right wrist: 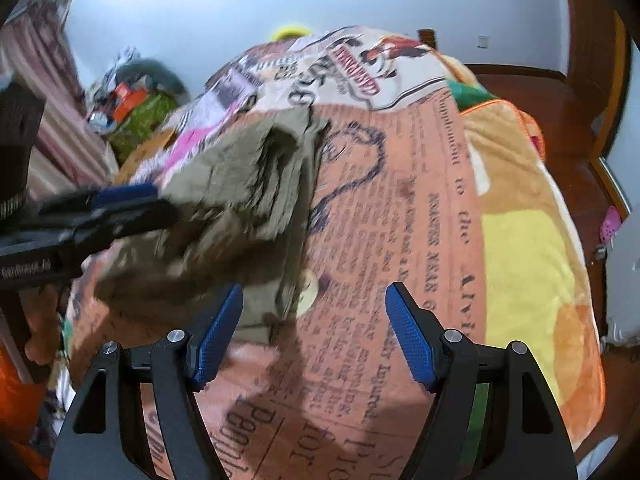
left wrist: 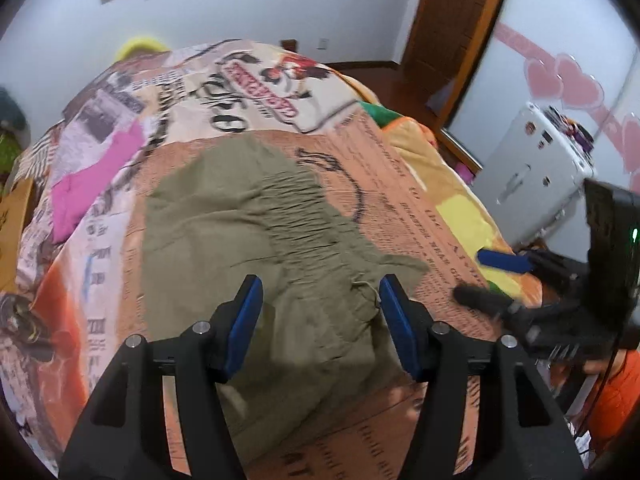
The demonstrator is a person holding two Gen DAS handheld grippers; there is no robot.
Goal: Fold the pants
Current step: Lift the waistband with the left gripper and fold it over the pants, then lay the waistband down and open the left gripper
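Note:
Olive-green pants (left wrist: 248,232) lie crumpled on the printed bedspread (left wrist: 400,184), their gathered waistband running across the middle. My left gripper (left wrist: 320,284) hovers over the near part of the pants, jaws open, the cloth below and between the blue pads (left wrist: 244,320), which do not press on it. In the right wrist view the pants (right wrist: 240,184) sit bunched up at centre left, with the left gripper (right wrist: 160,204) reaching into them from the left. My right gripper (right wrist: 316,288) is open above the bedspread (right wrist: 400,240), just right of the pants' edge, holding nothing. It also shows at the right as the right gripper (left wrist: 488,280).
A pink cloth (left wrist: 92,184) lies on the bed's left side. A white case (left wrist: 532,168) stands on the floor beside the bed, near a wooden door (left wrist: 452,20). Clutter (right wrist: 132,112) is piled by the far wall. An orange sleeve (left wrist: 616,396) shows at lower right.

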